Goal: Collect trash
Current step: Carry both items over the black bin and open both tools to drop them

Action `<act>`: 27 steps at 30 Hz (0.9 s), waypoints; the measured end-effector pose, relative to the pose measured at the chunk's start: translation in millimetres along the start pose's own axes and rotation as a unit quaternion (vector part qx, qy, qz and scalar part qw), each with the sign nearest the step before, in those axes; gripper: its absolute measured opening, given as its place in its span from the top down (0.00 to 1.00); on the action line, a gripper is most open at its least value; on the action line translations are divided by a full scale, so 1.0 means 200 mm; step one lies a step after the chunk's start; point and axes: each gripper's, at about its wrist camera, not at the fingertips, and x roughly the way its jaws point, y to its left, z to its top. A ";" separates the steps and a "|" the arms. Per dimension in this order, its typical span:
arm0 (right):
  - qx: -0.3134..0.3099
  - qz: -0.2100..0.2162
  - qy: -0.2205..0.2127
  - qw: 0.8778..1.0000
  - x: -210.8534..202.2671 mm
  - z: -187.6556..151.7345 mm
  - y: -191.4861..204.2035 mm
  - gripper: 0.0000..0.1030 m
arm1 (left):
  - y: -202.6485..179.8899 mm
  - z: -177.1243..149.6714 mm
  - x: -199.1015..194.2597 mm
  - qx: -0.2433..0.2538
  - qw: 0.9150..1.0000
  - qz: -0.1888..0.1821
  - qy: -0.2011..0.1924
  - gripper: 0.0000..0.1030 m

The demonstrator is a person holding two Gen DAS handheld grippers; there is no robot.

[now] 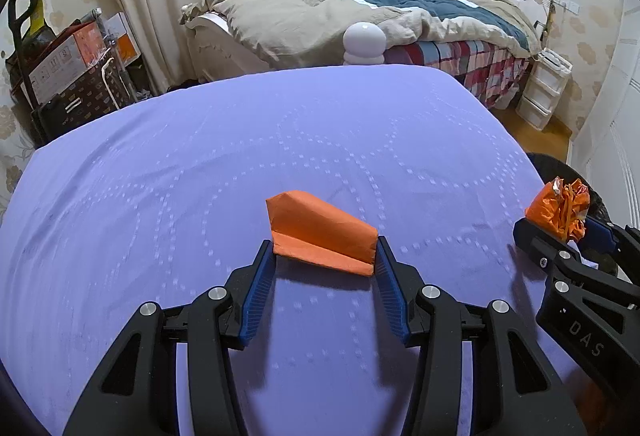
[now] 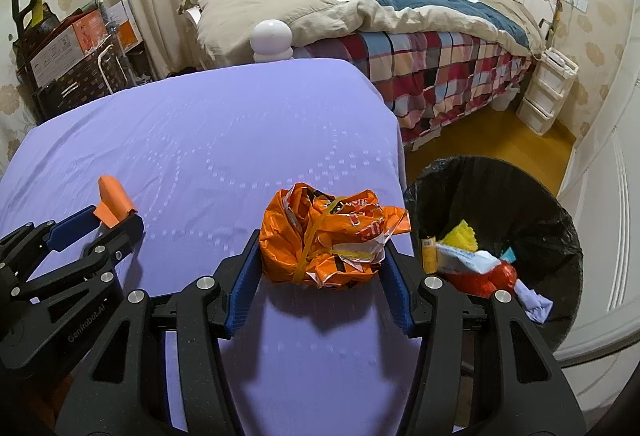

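1. The left gripper (image 1: 325, 252) has its blue fingers (image 1: 256, 296) pinching a folded orange paper (image 1: 320, 232), lifted just above the purple bench (image 1: 200, 164).
2. The right gripper (image 2: 323, 256) has its fingers (image 2: 244, 288) pinching a crumpled orange plastic bag (image 2: 328, 236), close to the bench's right edge.
3. Just beside that edge stands a black-lined trash bin (image 2: 532, 204), already holding wrappers and other scraps.
4. Further back, a white lamp (image 2: 271, 40) stands past the bench's far edge, before an unmade bed (image 2: 360, 8).
5. The carrying step appears under way; next, each piece needs moving over the bin's mouth before the fingers spread.
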 end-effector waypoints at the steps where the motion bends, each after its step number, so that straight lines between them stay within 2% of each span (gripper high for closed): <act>1: 0.000 0.000 -0.001 1.000 -0.02 -0.01 0.00 0.48 | -0.01 -0.01 -0.01 -0.001 1.000 -0.002 -0.001 0.52; 11: 0.014 -0.009 -0.016 1.000 -0.16 -0.11 -0.12 0.48 | -0.13 -0.08 -0.14 0.003 1.000 -0.022 -0.022 0.52; 27: 0.083 -0.067 -0.049 0.993 -0.28 -0.13 -0.57 0.48 | -0.57 0.03 -0.20 0.060 0.994 -0.069 -0.062 0.52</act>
